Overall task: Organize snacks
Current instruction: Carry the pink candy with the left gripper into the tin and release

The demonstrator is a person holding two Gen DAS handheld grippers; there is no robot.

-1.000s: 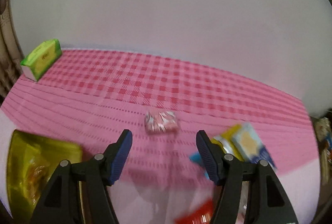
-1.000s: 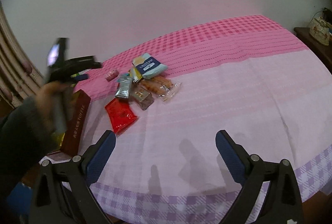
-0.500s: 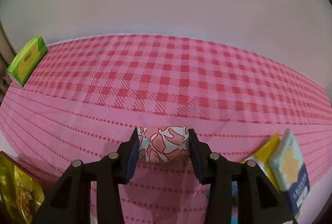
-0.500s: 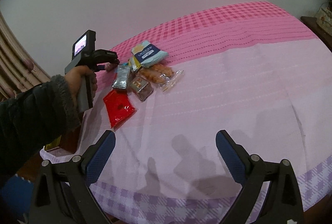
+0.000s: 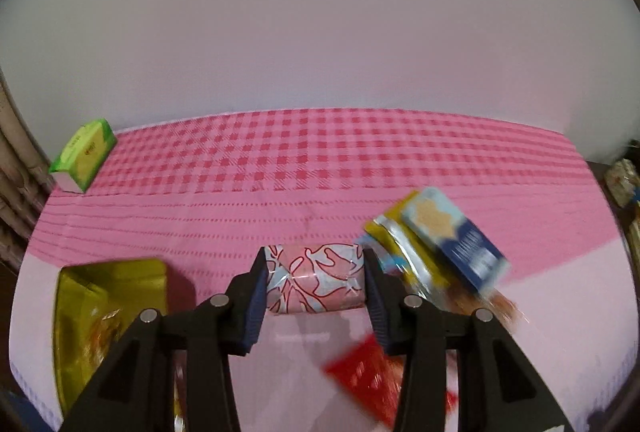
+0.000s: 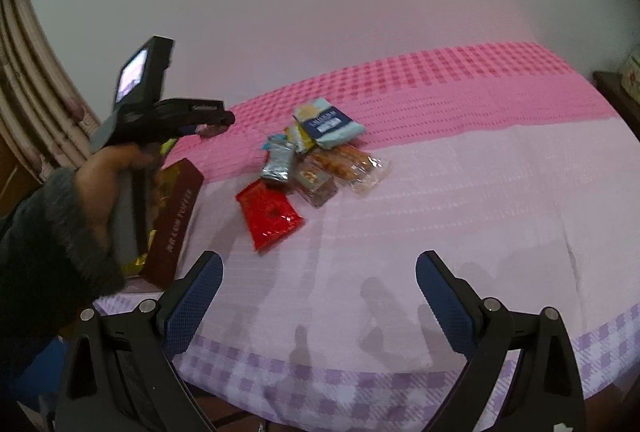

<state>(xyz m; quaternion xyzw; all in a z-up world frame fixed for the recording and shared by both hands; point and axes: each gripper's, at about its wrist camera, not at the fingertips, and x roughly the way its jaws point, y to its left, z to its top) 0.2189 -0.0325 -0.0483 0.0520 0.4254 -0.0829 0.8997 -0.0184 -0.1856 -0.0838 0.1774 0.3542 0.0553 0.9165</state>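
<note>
My left gripper (image 5: 315, 280) is shut on a small pink-and-white patterned snack packet (image 5: 316, 278) and holds it above the pink cloth. In the right wrist view the same gripper (image 6: 208, 127) is lifted at the left, over a brown box (image 6: 176, 220). A pile of snacks lies mid-table: a blue cracker pack (image 6: 328, 121), a silver pack (image 6: 278, 163), a clear biscuit pack (image 6: 352, 163) and a red packet (image 6: 272, 213). My right gripper (image 6: 318, 304) is open and empty near the table's front edge.
A green box (image 5: 84, 153) stands at the far left corner of the table. A gold-lined open box (image 5: 108, 316) sits at the left below my left gripper. A curtain (image 6: 36, 79) hangs at the left. A dark side table (image 6: 618, 91) stands at the right.
My left gripper closed on the patterned packet on the cloth, then lifted it and drew back toward the box. My right gripper stayed open and barely moved.
</note>
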